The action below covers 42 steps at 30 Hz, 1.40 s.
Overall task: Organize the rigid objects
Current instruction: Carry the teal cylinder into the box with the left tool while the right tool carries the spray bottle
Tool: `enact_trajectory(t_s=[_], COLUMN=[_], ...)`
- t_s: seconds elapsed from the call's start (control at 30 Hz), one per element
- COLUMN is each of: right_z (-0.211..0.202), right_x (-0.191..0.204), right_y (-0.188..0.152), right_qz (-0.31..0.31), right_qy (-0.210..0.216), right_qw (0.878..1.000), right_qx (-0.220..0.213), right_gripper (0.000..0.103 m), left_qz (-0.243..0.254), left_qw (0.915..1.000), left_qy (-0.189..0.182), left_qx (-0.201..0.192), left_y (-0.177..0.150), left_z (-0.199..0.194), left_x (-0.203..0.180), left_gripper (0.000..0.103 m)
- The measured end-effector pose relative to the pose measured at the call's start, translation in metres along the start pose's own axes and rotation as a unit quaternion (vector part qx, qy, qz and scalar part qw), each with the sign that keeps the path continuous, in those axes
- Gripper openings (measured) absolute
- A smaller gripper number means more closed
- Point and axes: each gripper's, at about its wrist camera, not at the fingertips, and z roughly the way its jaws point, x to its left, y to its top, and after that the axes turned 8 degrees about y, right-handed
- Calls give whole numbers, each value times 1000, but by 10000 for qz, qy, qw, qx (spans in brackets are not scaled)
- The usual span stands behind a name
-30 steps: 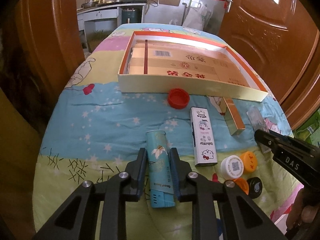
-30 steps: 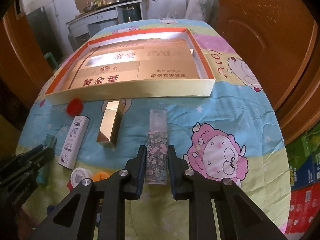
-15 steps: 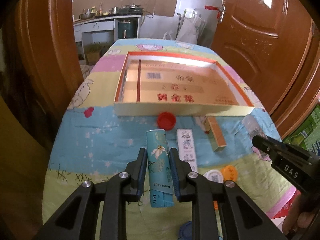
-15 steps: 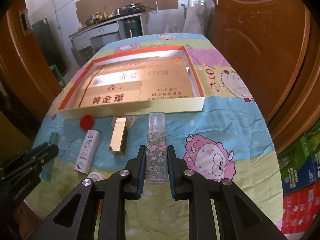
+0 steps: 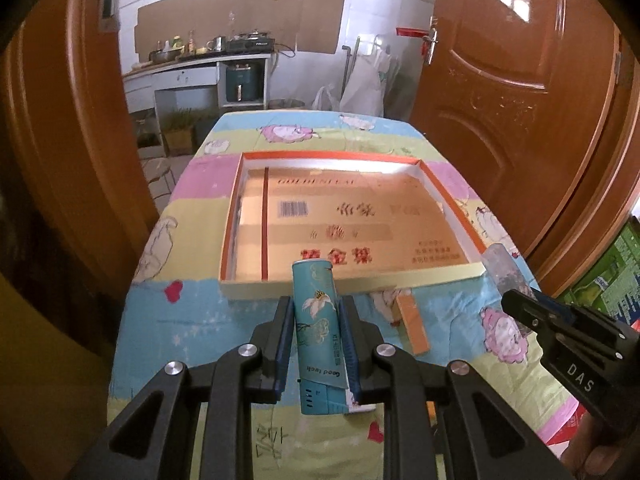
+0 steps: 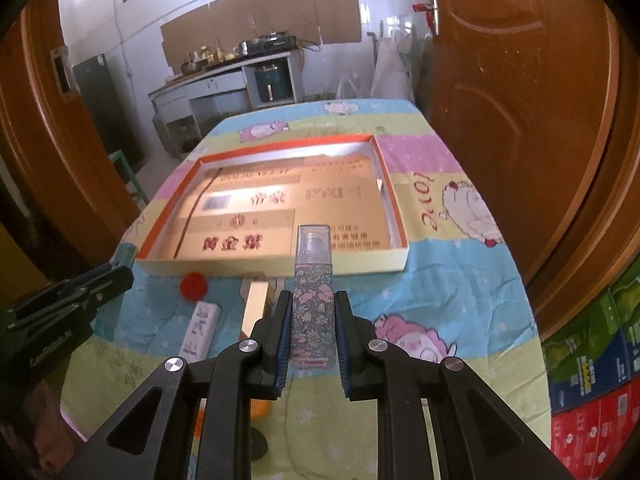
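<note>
Up front in the left wrist view, the left tongs (image 5: 316, 344) clamp a teal "Good luck" tube (image 5: 318, 332) over the cartoon-print bench (image 5: 180, 320); kitchen counter upper left. In the right wrist view, the right tongs (image 6: 312, 328) clamp a floral bottle (image 6: 312, 312) before the orange-rimmed tray (image 6: 352, 266); "love" at right.

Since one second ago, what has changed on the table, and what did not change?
Both grippers rose, each lifting its item off the cloth toward the box: the left gripper carries the teal tube, the right gripper the floral bottle. Both grips stayed shut. The box, red cap, white case and gold box lie as before.
</note>
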Motion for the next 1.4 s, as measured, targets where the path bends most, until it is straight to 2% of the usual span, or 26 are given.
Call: enact_trajectory(t_s=[0.33, 0.57, 0.7, 0.97, 1.4], right_z=[3, 16, 32, 72, 151], right_x=[-2, -8, -12, -16, -19], right_y=[33, 62, 79, 109, 147], right_qz=[-152, -254, -293, -346, -246], right_qy=[16, 39, 88, 155, 487], right_qw=[9996, 9990, 9990, 9991, 9983], right_qx=[-251, -369, -334, -174, 226], right_gripper=[20, 20, 20, 20, 20], left_qz=[139, 180, 191, 82, 142], left_qw=[9998, 9995, 9997, 9991, 9964], left_qy=[61, 169, 155, 53, 21], left_qx=[-147, -170, -65, 401, 835], left_y=[38, 72, 91, 119, 143], left_z=[11, 32, 52, 105, 171], left_x=[-10, -18, -22, -19, -23], left_gripper=[23, 23, 23, 23, 23])
